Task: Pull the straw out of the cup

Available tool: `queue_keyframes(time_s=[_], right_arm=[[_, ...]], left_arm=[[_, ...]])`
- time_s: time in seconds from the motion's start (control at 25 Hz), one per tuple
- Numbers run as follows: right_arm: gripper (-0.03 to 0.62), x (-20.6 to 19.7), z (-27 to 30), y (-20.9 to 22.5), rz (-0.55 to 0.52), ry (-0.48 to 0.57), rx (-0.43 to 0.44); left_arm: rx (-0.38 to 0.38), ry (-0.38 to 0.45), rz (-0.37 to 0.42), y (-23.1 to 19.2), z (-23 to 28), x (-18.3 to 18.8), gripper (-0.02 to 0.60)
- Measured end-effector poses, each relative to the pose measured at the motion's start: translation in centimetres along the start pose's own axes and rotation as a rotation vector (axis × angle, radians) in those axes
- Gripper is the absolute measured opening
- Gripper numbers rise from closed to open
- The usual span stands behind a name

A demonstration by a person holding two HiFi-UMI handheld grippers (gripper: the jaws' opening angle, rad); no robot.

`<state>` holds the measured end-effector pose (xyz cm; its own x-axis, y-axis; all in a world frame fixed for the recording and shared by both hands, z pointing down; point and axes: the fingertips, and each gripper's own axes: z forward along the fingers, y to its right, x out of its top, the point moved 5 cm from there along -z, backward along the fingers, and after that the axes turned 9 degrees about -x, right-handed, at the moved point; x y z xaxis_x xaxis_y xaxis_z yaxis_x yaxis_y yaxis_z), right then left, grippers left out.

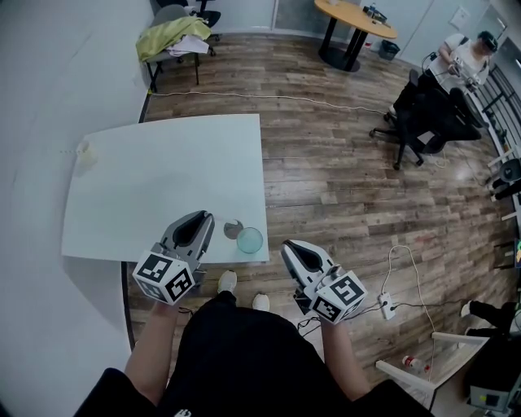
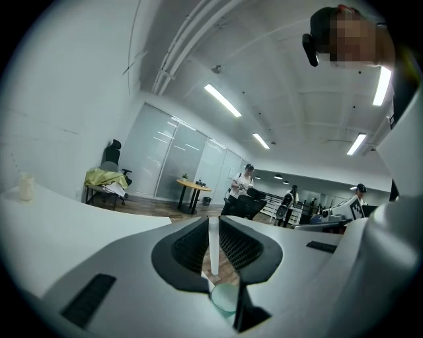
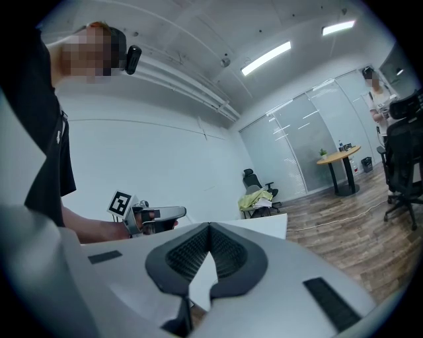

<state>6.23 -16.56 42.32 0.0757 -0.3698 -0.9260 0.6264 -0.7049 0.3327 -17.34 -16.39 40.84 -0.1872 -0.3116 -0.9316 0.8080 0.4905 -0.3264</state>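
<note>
White plastic, the straw (image 2: 213,241) was gripped upright between the jaws of the left gripper (image 1: 205,220), near the greenish cup (image 1: 250,239) at the table's (image 1: 163,179) corner, while the right gripper (image 1: 290,248) was closed on nothing.

Item counts
Two grippers were logged (left gripper (image 1: 204,220), right gripper (image 1: 289,248)); one teal cup (image 1: 250,239), one straw (image 2: 213,245), one white table (image 1: 163,175), one round wooden table (image 1: 355,16).
</note>
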Motion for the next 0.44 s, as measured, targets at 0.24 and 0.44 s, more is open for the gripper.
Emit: queue_keyframes(time_s=[0.24,0.44], right_arm=[[0.021,-0.10,0.10,0.27,0.001,-0.004,-0.009],[0.021,-0.49,0.33,0.53,0.000,-0.009,-0.018]], left_arm=[[-0.015,-0.006,0.003,0.12,0.45,0.07,0.060],[-0.021,-0.009,0.000,-0.09,0.67,-0.37,0.060]])
